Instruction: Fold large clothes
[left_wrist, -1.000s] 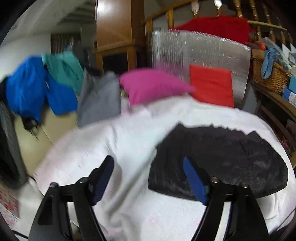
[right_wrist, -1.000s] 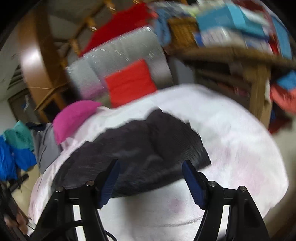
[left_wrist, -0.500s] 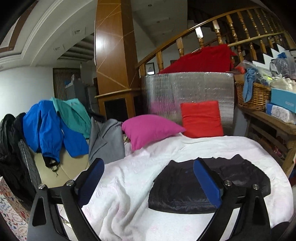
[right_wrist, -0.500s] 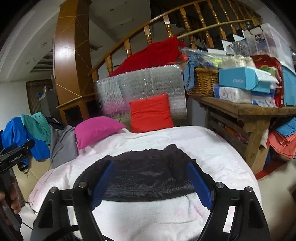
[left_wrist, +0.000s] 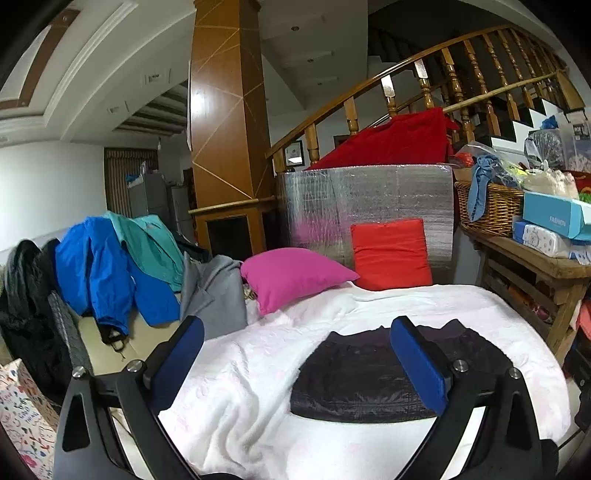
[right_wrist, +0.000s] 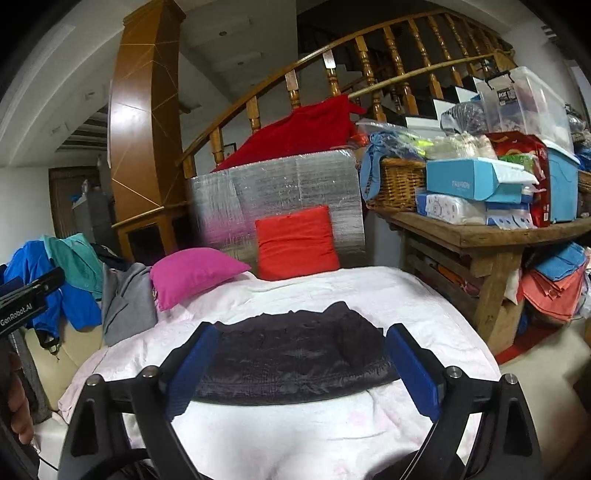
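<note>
Both grippers are held up off the bed with nothing in them. The left gripper (left_wrist: 295, 363) is spread about as wide as it goes, its jaws having just been opening, and only air is framed between the blue pads (left_wrist: 419, 363). Same deal for the right gripper (right_wrist: 301, 367): jaws just opened further, wide apart, nothing gripped, aimed slightly downward at the bed. At the left edge of the right wrist view, a bit of the left hand (right_wrist: 16, 398) is seen wrapped around the other tool's handle.

The dark garment (right_wrist: 291, 354) is laid flat near the front edge of the bed, already folded into a compact rectangle, slightly shiny and quilted-looking, with a small bump of fabric sticking up along its far edge. It's resting on the white-pink blanket (left_wrist: 236, 373), clear of both grippers.

Further back, at the head of the bed, a magenta pillow (left_wrist: 291, 275) and a red cushion (left_wrist: 391, 254) are propped, the cushion against a silver foil panel (left_wrist: 369, 199). Along the left side, a blue jacket (left_wrist: 96, 273), a teal one (left_wrist: 151, 247) and a grey garment (left_wrist: 212, 291) are draped.

To the right, on a wooden table (right_wrist: 491, 236), a wicker basket (right_wrist: 397, 181) is stuffed with blue cloth, beside stacked boxes (right_wrist: 476, 184).
</note>
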